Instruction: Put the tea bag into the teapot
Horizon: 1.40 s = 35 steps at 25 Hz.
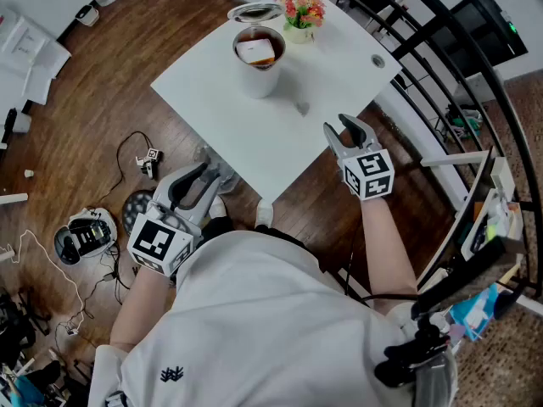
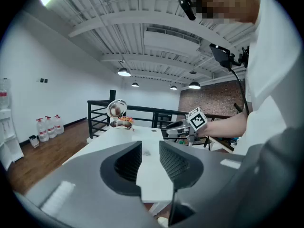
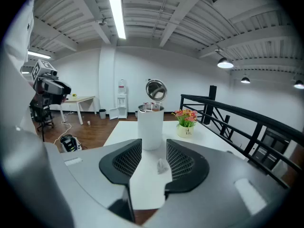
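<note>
The right gripper (image 3: 153, 144) is released, its jaws standing wide apart with nothing pressed between them. It hovers over the near edge of the white table (image 1: 212, 100) in the head view (image 1: 341, 131). The tea bag (image 3: 161, 165) lies on the tabletop just ahead of the jaw tips, in line with the gap – a small pale crumpled thing, apart from both pads (image 1: 302, 107). Beyond it stands the white teapot (image 3: 151, 127), upright, its round lid (image 3: 156, 89) tipped open; from above, something pale and square shows inside the pot (image 1: 259, 62). A small pot of flowers (image 3: 186, 121) stands beside the teapot. The left gripper (image 2: 150, 146) is also released and empty – it hangs off the table's near corner, over the wood floor (image 1: 206, 181).
</note>
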{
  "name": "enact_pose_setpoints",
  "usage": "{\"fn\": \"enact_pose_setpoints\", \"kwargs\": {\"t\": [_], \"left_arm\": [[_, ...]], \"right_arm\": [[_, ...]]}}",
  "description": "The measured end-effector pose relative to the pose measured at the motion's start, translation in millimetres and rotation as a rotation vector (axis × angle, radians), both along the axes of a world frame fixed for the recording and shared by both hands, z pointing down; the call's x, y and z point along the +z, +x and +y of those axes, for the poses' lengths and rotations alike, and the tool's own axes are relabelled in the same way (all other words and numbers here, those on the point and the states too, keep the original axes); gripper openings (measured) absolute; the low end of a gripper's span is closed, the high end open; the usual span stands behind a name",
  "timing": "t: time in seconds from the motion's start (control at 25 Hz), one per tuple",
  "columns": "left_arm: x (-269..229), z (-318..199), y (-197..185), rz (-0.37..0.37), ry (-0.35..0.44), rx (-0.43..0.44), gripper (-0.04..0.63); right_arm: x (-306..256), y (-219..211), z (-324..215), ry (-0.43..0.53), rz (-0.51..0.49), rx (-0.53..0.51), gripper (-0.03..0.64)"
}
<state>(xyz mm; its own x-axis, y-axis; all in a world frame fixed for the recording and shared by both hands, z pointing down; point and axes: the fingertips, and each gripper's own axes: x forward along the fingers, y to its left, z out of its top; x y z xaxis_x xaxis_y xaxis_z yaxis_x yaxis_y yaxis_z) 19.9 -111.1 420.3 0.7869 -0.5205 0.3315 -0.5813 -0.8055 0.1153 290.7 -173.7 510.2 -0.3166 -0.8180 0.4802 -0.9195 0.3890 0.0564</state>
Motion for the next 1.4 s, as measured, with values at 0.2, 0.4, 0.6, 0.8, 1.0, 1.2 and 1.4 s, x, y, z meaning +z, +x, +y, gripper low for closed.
{"fn": "enact_pose_setpoints", "kwargs": {"t": [0.2, 0.4, 0.6, 0.8, 1.0, 1.2, 1.4], "left_arm": [[-6.9, -21.5, -9.5, -0.018, -0.021, -0.013, 0.091], [-4.1, -39.0, -35.4, -0.037, -0.035, -0.063, 0.091], [-3.0, -44.1, -69.6, -0.062, -0.075, -0.146, 0.091], [0.5, -46.2, -93.2, -0.085, -0.081, -0.205, 0.091], [-1.3, -43.5, -102.8, -0.085, -0.082, -0.241, 0.091], [-2.8, -44.4, -107.6, -0.078, -0.066, -0.252, 0.091], [-6.0, -42.2, -105.8, -0.082, -0.058, -0.239, 0.091]], "right_arm": [[56.1, -7.7, -47.4, -0.084, 0.036, -0.023, 0.156], [125.7, -11.3, -81.1, -0.197, 0.093, -0.036, 0.156], [175.3, -12.2, -104.1, -0.284, 0.119, -0.025, 0.160], [208.3, -13.0, -116.6, -0.356, 0.142, -0.011, 0.155], [219.5, -9.3, -118.8, -0.360, 0.163, 0.020, 0.074], [219.9, -13.3, -118.4, -0.356, 0.173, 0.019, 0.044], [215.1, -10.9, -115.8, -0.351, 0.172, 0.029, 0.030]]}}
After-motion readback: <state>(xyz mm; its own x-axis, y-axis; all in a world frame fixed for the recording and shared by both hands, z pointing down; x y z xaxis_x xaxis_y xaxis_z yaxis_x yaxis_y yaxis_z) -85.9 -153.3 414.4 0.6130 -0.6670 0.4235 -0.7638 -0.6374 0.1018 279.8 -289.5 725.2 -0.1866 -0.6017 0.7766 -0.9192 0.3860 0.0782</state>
